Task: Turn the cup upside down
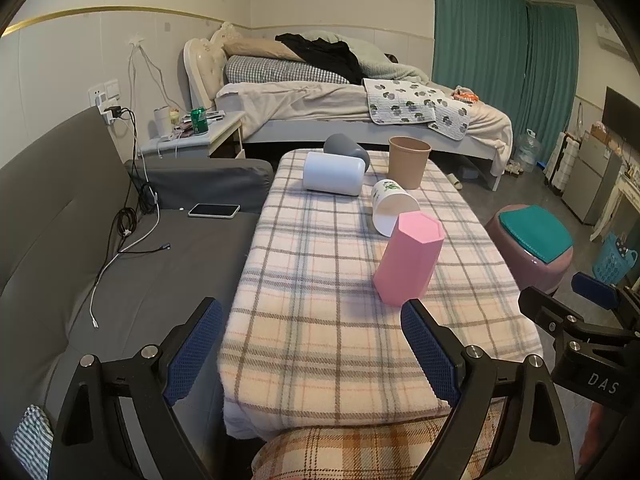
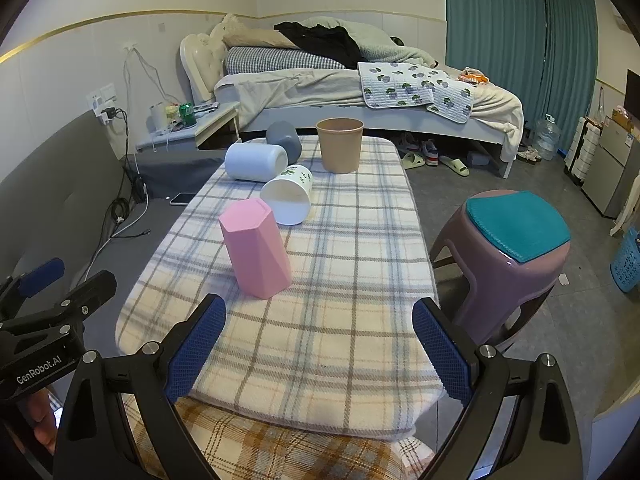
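Observation:
A pink hexagonal cup (image 1: 408, 258) (image 2: 256, 248) stands with its closed end up on the plaid-covered table (image 1: 320, 320) (image 2: 340, 280). Behind it a white cup with green print (image 1: 392, 206) (image 2: 289, 198) lies on its side, mouth toward me. A white cup (image 1: 334, 174) (image 2: 256, 162) and a grey cup (image 1: 346, 148) (image 2: 284, 140) lie on their sides further back. A tan cup (image 1: 408, 160) (image 2: 340, 144) stands upright. My left gripper (image 1: 312, 348) is open and empty above the near table edge. My right gripper (image 2: 320, 348) is open and empty, near the pink cup.
A purple stool with a teal cushion (image 1: 532, 240) (image 2: 508, 252) stands right of the table. A grey sofa (image 1: 100, 220) with a phone (image 1: 214, 210) and cables lies to the left. A bed (image 1: 340, 96) and a nightstand (image 1: 192, 136) are behind.

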`<state>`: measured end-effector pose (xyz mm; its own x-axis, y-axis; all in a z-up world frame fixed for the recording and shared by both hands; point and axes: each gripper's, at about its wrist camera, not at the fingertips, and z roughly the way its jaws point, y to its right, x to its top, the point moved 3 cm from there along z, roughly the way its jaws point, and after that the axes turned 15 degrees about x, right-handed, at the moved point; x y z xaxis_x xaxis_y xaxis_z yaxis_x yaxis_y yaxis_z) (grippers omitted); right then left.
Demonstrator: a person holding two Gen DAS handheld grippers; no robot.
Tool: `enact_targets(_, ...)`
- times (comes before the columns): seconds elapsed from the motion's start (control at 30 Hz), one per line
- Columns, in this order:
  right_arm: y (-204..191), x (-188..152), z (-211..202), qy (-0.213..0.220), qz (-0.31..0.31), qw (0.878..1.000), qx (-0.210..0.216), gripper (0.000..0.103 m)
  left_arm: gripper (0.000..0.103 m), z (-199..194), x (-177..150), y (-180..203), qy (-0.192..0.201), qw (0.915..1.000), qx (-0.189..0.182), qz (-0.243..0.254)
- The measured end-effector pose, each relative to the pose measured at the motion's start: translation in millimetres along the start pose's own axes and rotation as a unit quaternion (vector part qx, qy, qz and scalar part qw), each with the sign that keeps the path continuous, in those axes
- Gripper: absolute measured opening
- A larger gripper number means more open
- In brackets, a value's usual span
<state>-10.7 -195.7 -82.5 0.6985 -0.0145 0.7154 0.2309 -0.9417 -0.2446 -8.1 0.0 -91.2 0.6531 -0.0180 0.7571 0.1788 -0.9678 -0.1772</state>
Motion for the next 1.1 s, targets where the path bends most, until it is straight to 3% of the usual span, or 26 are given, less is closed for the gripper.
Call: enact_targets(1.1,-2.0,-2.5,2.6,-0.003,-0.001,1.0,0.0,0.095,0.094,-0.7,-2.0,1.5,-0.002,1.0,0.0,0.001)
